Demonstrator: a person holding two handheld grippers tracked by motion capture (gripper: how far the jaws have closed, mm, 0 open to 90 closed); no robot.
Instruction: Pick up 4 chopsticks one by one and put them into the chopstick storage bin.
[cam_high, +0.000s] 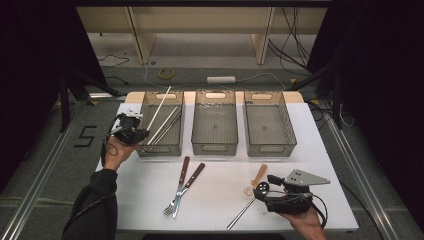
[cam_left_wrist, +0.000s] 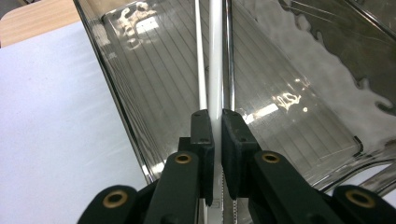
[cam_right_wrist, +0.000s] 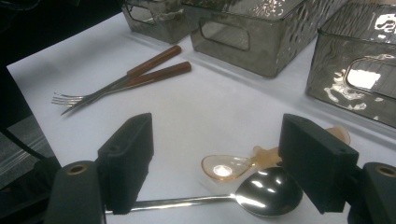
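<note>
A white table (cam_high: 220, 200) fills the middle of the high view, with a grey floor (cam_high: 45, 165) around it and dark curtains at both sides. Three clear bins stand in a row across the table's upper part. At middle left, the left gripper (cam_high: 134, 131) pinches a white chopstick (cam_left_wrist: 215, 70) tight over the left bin (cam_high: 161, 148); the stick leans up out of the bin. At lower right, the right gripper (cam_high: 262, 190) is wide open, low over a shiny metal spoon (cam_right_wrist: 268, 191) and a small orange spoon (cam_right_wrist: 229, 168). Two forks (cam_high: 182, 187) lie at the lower middle.
</note>
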